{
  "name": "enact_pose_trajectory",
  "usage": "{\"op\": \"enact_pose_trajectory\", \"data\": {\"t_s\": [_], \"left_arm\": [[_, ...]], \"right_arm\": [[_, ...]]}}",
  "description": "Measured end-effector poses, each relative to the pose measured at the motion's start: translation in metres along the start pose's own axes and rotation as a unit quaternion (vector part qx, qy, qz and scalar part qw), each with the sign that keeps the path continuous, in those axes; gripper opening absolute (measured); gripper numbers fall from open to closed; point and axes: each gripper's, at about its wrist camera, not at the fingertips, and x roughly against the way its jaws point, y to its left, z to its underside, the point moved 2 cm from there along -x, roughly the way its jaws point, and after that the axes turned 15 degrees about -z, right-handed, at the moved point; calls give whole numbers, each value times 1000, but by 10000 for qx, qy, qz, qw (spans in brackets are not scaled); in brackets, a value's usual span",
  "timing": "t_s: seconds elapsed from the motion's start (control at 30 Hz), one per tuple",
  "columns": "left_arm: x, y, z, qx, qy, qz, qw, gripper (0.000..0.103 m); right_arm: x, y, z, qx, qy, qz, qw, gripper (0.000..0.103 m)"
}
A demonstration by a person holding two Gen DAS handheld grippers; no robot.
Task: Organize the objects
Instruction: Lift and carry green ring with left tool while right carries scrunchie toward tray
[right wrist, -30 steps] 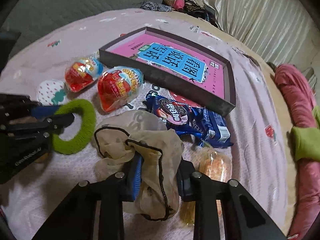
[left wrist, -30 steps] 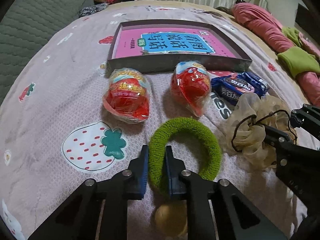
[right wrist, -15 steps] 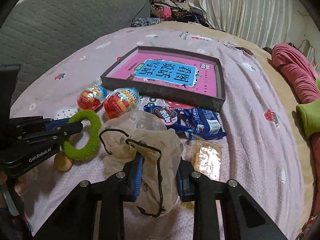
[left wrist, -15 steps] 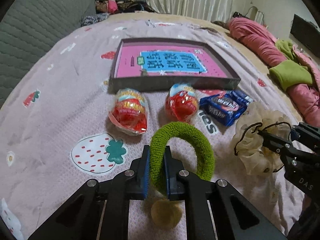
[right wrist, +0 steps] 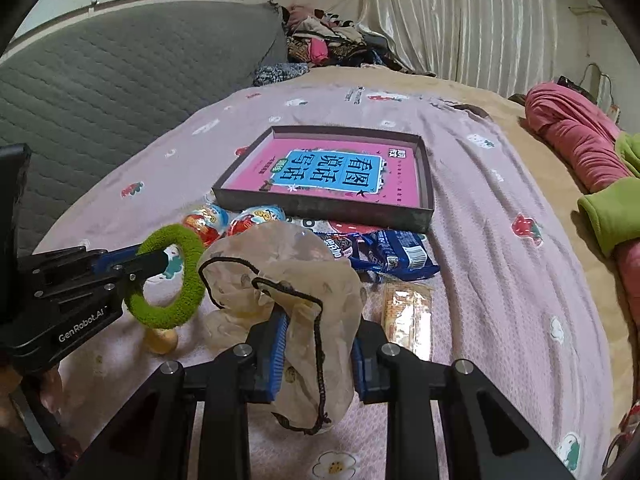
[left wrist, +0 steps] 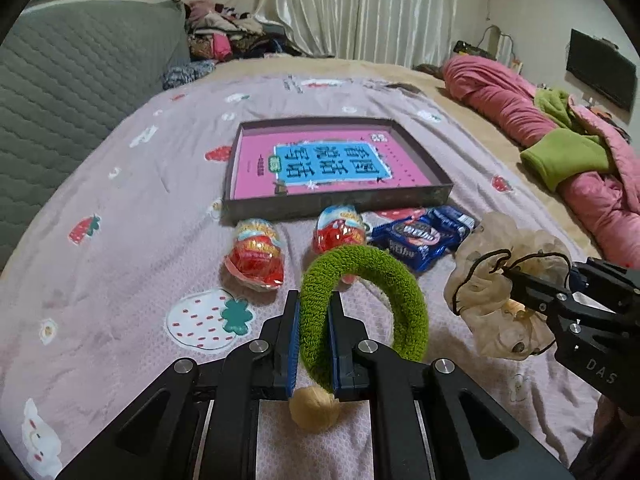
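Observation:
My left gripper (left wrist: 314, 312) is shut on a green fuzzy hair ring (left wrist: 400, 292) and holds it above the bed; it also shows in the right wrist view (right wrist: 176, 280). My right gripper (right wrist: 318, 332) is shut on a beige sheer scrunchie (right wrist: 296, 276), lifted off the bed, which also shows in the left wrist view (left wrist: 500, 296). A shallow dark box (left wrist: 340, 204) with a pink and blue book inside lies farther back. Two red egg-shaped snack packs (left wrist: 256, 256) and a blue cookie pack (left wrist: 424, 236) lie in front of the box.
A tan ball (left wrist: 314, 410) lies on the pink sheet under the left gripper. A clear cracker pack (right wrist: 408, 316) lies by the right gripper. Pink and green bedding (left wrist: 568, 160) is heaped at the right. A grey quilted headboard (left wrist: 80, 76) stands at the left.
Both grippers have risen and pulled back, lifting the green ring and the scrunchie off the bed. The box and snacks look farther away.

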Motion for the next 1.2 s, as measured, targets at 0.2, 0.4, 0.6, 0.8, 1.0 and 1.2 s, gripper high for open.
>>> {"op": "enact_pose_trajectory", "data": {"t_s": [0.2, 0.4, 0.6, 0.8, 1.0, 1.2], "left_arm": [[24, 5, -5, 46, -262, -9, 9996, 12], [36, 12, -8, 158, -481, -197, 9985, 12], [46, 12, -12, 174, -522, -127, 9984, 12], [57, 13, -20, 210, -593, -152, 9979, 12], [71, 14, -45, 162, -721, -204, 9971, 12], [83, 19, -77, 260, -936, -218, 9950, 12]], "right_arm": [[21, 3, -6, -38, -277, 2, 9996, 27], [42, 7, -18, 86, -436, 63, 9990, 27], [65, 7, -26, 111, -661, 72, 9977, 27], [84, 9, -42, 235, -858, 66, 9960, 27], [96, 11, -66, 365, -1113, -3, 9931, 27], [111, 9, -86, 349, -1522, -70, 9877, 27]]}}
